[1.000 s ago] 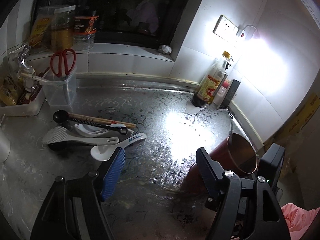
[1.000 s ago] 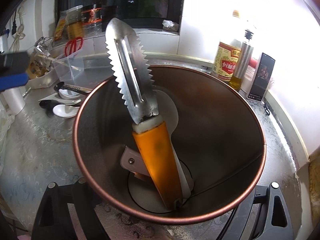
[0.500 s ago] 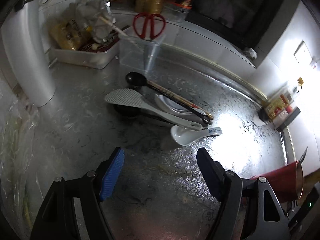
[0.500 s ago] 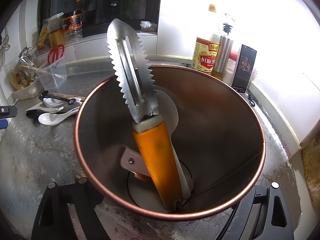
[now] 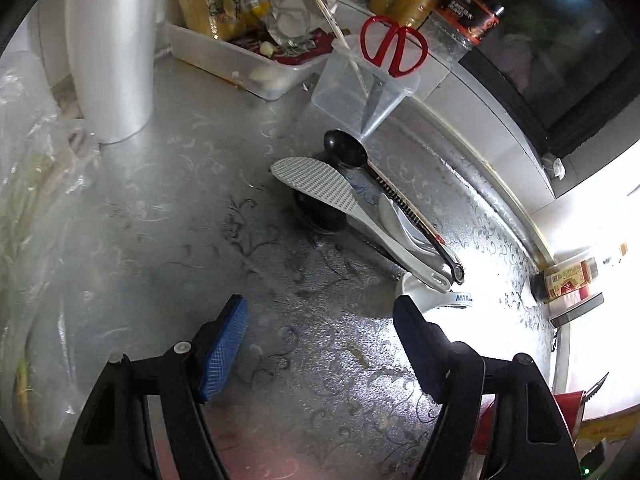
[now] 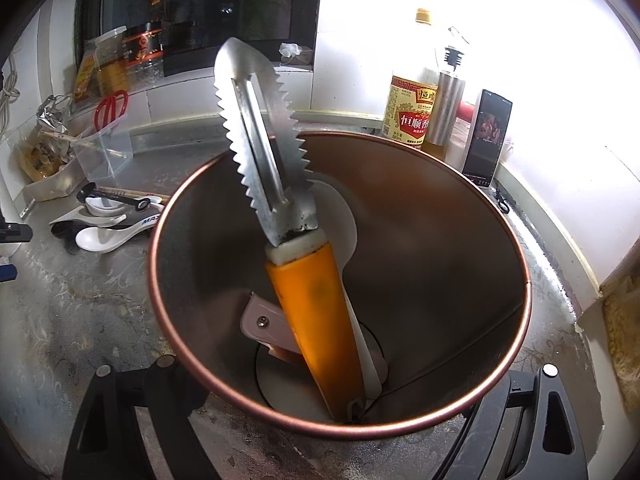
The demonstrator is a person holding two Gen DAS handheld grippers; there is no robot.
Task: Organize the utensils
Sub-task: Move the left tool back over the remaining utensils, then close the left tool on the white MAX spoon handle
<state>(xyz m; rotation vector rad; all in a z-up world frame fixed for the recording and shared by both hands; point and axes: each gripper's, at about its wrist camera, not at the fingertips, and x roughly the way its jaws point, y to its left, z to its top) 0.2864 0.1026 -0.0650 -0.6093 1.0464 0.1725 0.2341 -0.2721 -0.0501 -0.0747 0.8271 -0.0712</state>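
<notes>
Utensils: a loose pile (image 5: 372,216) lies on the counter ahead of the left claw and a little to its right; others already stand in a copper-rimmed cup.
Left claw: the left gripper (image 5: 320,344) is released, blue-padded jaws wide apart, nothing between them, hovering over bare counter just short of the pile.
Nearest to left claw: a white soup spoon (image 5: 424,294) with a printed handle, partly hidden behind the right jaw.
Farther out: a white rice paddle (image 5: 344,204) lies across a black ladle (image 5: 352,156) and chopsticks, all overlapping.
Right claw: the right gripper (image 6: 320,412) is clenched around the cup (image 6: 440,216), whose wall fills the gap between the jaws.
Inside the cup: an orange-handled serrated scraper (image 6: 280,184) leans upright, blade pointing out past the rim, with white utensils behind it.
Risk, pile: the pieces are stacked, so I judge that closing on one could drag or flip its neighbours; thin smooth handles may slip from the pads.
Risk, cup: it is held tilted, so a further tilt might spill the tall scraper; a new utensil could catch on its toothed blade.
Surface: a silvery counter (image 5: 168,216) with a scrolling vine pattern, glossy, with a harsh glare patch beyond the pile.
Room: a dim kitchen corner; beyond the pile a clear holder with red scissors (image 5: 394,46), a tray of food packets, jars on a sill below a dark window; right of the cup, sauce bottles (image 6: 412,112) against white tile.
</notes>
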